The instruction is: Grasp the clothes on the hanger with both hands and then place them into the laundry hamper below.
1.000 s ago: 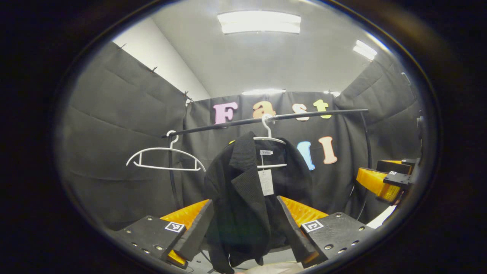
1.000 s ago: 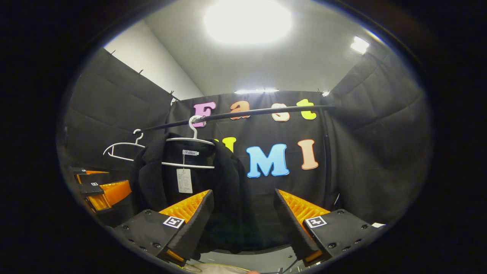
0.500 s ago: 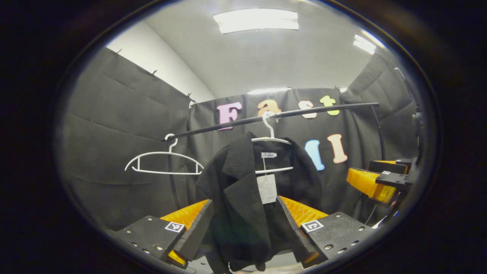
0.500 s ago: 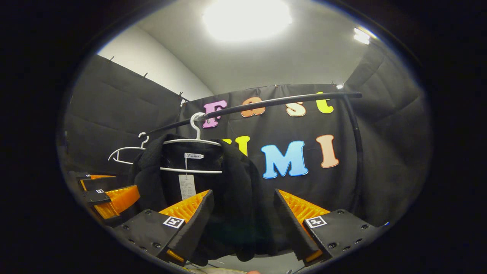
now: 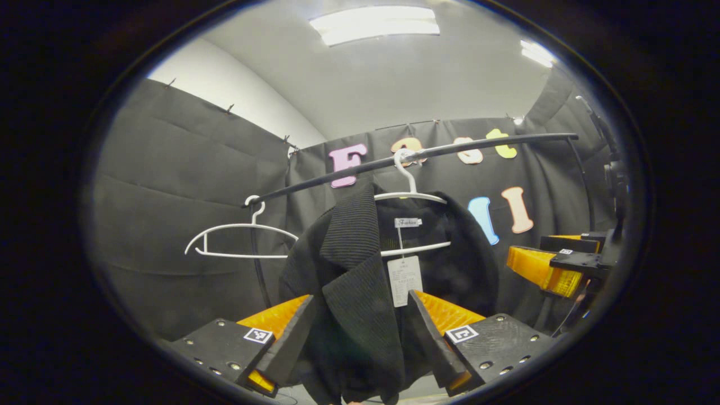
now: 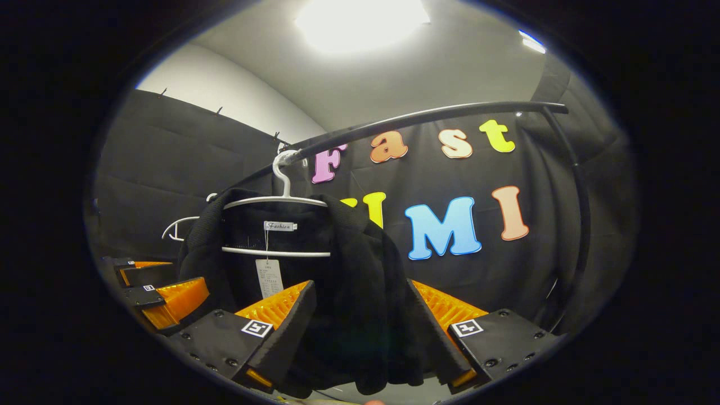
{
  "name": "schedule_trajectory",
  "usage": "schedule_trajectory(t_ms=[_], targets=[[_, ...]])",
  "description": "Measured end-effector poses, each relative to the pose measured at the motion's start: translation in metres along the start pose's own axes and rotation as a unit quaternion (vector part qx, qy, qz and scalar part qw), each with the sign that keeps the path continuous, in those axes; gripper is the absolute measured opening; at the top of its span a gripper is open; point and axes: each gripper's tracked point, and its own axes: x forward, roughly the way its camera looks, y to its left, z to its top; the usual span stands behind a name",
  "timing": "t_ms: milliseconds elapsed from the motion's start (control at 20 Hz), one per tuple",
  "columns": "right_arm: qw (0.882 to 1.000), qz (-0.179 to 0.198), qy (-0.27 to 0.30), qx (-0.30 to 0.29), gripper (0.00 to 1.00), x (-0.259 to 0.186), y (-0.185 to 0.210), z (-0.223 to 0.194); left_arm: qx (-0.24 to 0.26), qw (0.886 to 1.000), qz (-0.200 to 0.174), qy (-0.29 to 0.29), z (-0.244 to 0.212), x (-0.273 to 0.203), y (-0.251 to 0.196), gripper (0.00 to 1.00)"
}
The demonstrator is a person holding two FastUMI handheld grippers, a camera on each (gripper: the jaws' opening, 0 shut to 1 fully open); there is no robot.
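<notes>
We see a black clothes rail [image 5: 360, 170] spanning the booth, and from it a black jacket [image 5: 360, 292] hangs on a white hanger [image 5: 413, 197]. An empty white hanger [image 5: 239, 242] hangs beside it. Our left gripper [image 5: 360, 332] has its fingers spread wide, the jacket's front lapel between them. Our right gripper [image 6: 360, 332] is likewise spread, around the jacket's other side. A paper tag [image 5: 404, 280] dangles from the collar.

Matt ribbed black cloth jacket [image 5: 360, 270] on a smooth white hanger [image 5: 413, 197]; paper tag [image 5: 405, 280].
</notes>
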Motion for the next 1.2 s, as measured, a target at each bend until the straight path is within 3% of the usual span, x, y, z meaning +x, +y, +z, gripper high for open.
schedule_trajectory(t_ms=[650, 850, 900, 950, 1000, 1200], targets=[[0.999, 0.033, 0.015, 0.007, 0.99, 0.084, -0.005, -0.019, 0.019, 0.999, 0.034, 0.017, -0.016, 0.051, -0.011, 0.94], [0.999, 0.039, 0.021, 0.015, 0.99, 0.102, -0.001, -0.024, 0.014, 0.999, 0.044, 0.019, -0.019, 0.059, -0.012, 0.94], [0.999, 0.042, 0.023, 0.015, 0.94, 0.107, 0.002, -0.026, 0.013, 0.999, 0.048, 0.020, -0.019, 0.061, -0.011, 0.94], [0.999, 0.045, 0.026, 0.014, 0.98, 0.111, 0.004, -0.027, 0.014, 0.998, 0.052, 0.021, -0.020, 0.063, -0.010, 0.95], [0.998, 0.047, 0.028, 0.014, 0.94, 0.114, 0.006, -0.029, 0.016, 0.998, 0.053, 0.022, -0.021, 0.065, -0.011, 0.94], [0.998, 0.046, 0.038, 0.008, 0.98, 0.122, 0.008, -0.036, 0.025, 0.997, 0.061, 0.032, -0.027, 0.068, -0.010, 0.95]])
